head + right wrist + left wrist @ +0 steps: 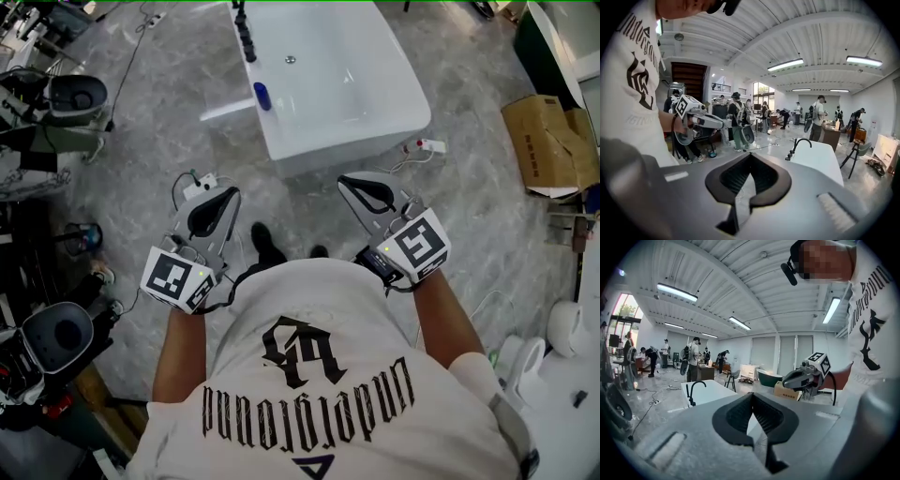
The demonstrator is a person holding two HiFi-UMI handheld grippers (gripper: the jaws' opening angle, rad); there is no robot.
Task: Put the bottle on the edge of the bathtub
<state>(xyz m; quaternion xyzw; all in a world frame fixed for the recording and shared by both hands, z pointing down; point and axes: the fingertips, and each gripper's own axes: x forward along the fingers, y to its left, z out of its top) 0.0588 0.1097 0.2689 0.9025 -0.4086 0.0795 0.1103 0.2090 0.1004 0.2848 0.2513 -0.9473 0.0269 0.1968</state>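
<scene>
Held left gripper and right gripper out ahead over the floor, well apart from the bathtub. Found left fingers closed tip to tip with nothing between them. Found right fingers likewise closed and empty. Spotted the bottle upright at the bathtub's left edge, near the tap on the nearer side. Could not tell whether on the rim itself or just inside the wall. Judged the step in hand as the approach, with no grasp begun. Judged the next move to call for closing on that left edge, opening one pair of fingers wide enough for the bottle's body, and taking it upright without tipping it into the tub.
</scene>
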